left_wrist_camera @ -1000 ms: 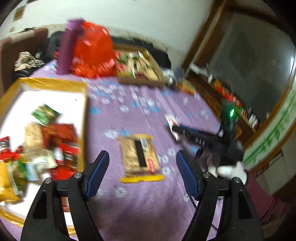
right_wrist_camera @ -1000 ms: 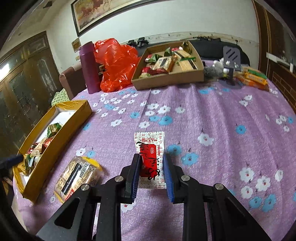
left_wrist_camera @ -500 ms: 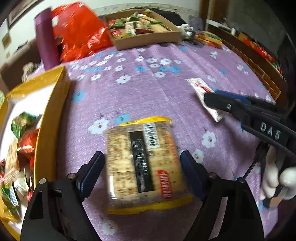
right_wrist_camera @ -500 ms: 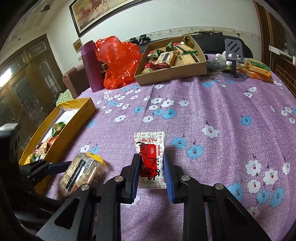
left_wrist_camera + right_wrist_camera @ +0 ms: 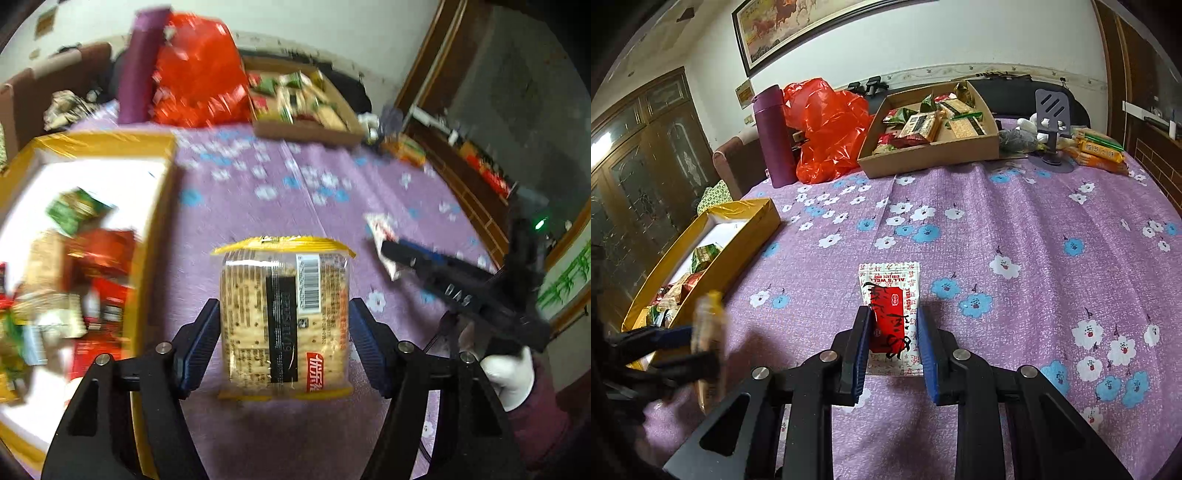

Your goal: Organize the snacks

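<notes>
My left gripper (image 5: 284,347) is shut on a yellow-edged cracker pack (image 5: 284,314) and holds it above the purple flowered tablecloth (image 5: 295,192), just right of the yellow box (image 5: 155,236) with several snacks in it. The pack shows blurred in the right wrist view (image 5: 709,332). My right gripper (image 5: 892,347) is shut on a white and red sachet (image 5: 892,299) that rests on the cloth. It shows in the left wrist view (image 5: 388,245) at the right, with the sachet (image 5: 380,229) in its tips.
A brown cardboard tray (image 5: 931,155) of snacks stands at the back, with a red plastic bag (image 5: 827,129) and a purple flask (image 5: 774,136) to its left. A phone stand (image 5: 1052,125) and orange packets (image 5: 1100,151) are at the back right.
My left gripper has closed on the cracker pack and lifted it off the cloth toward the yellow box. The right gripper has stayed shut on the sachet.
</notes>
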### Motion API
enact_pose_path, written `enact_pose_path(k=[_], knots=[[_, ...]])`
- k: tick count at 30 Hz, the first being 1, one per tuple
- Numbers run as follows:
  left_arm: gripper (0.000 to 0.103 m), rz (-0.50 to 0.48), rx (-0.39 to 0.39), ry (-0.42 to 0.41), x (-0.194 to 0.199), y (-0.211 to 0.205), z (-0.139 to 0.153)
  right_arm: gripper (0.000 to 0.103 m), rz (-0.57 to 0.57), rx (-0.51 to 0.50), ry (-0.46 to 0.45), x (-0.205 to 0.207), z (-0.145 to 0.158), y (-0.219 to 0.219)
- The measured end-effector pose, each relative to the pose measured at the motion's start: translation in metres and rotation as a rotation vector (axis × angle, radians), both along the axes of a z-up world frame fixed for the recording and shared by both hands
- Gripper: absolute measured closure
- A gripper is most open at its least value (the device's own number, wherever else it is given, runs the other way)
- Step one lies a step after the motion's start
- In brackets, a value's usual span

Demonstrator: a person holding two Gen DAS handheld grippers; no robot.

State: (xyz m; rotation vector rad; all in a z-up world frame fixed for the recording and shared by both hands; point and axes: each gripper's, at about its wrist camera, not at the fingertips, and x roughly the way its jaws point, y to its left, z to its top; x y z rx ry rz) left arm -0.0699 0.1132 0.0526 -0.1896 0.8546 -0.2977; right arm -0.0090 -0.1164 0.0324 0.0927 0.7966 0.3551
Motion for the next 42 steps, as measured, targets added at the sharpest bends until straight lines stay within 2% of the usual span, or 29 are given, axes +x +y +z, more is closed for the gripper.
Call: enact_pose_path(k=[1, 3, 8, 10, 15, 18, 22, 27, 28, 30, 32, 34, 36, 38, 41, 42], knots=[[0.035, 0.009, -0.014, -0.019, -0.004, 0.006, 0.006, 0.077, 0.003, -0.001, 0.0, -0.001, 0.001, 0.002], [0.042, 0.033, -0.044, -0.069, -0.014, 0.021, 0.018, 0.077, 0.016, 0.002, -0.01, -0.007, 0.006, 0.007], [0.042, 0.101, -0.098, -0.138, -0.03, 0.059, 0.038, 0.077, 0.079, 0.038, -0.016, -0.021, 0.019, 0.034], [0.042, 0.119, -0.118, -0.132, -0.031, 0.069, 0.036, 0.077, 0.119, 0.016, -0.019, -0.025, 0.021, 0.054], [0.033, 0.035, -0.142, -0.055, -0.031, 0.053, 0.018, 0.078, 0.163, -0.008, 0.022, -0.024, 0.013, 0.086], [0.033, -0.046, -0.129, -0.012, -0.03, 0.029, 0.007, 0.078, 0.151, -0.029, 0.029, -0.026, 0.012, 0.085], [0.032, -0.03, -0.156, -0.019, -0.027, 0.032, 0.009, 0.077, 0.131, -0.071, 0.038, -0.026, 0.01, 0.075], [0.03, -0.018, -0.147, -0.007, -0.029, 0.032, 0.008, 0.077, 0.092, -0.097, 0.041, -0.018, 0.006, 0.064], [0.03, -0.019, -0.143, -0.009, -0.029, 0.031, 0.009, 0.073, 0.081, -0.102, 0.044, -0.016, 0.005, 0.062], [0.03, -0.001, -0.147, -0.024, -0.031, 0.034, 0.012, 0.072, 0.059, -0.084, 0.05, -0.016, 0.004, 0.058], [0.03, 0.041, -0.171, -0.042, -0.033, 0.045, 0.018, 0.064, 0.073, -0.056, 0.057, -0.019, 0.006, 0.059], [0.028, 0.08, -0.197, -0.059, -0.035, 0.057, 0.022, 0.042, 0.119, -0.03, 0.055, -0.027, 0.01, 0.069], [0.026, 0.125, -0.221, -0.075, -0.039, 0.071, 0.027, 0.036, 0.174, -0.024, 0.06, -0.034, 0.01, 0.087], [0.026, 0.159, -0.236, -0.087, -0.042, 0.082, 0.029, 0.035, 0.227, -0.032, 0.086, -0.036, 0.007, 0.106], [0.025, 0.186, -0.239, -0.095, -0.047, 0.092, 0.03, 0.035, 0.266, -0.12, 0.12, -0.036, -0.005, 0.141], [0.025, 0.186, -0.24, -0.095, -0.046, 0.093, 0.03, 0.027, 0.263, -0.14, 0.098, -0.036, -0.005, 0.15]])
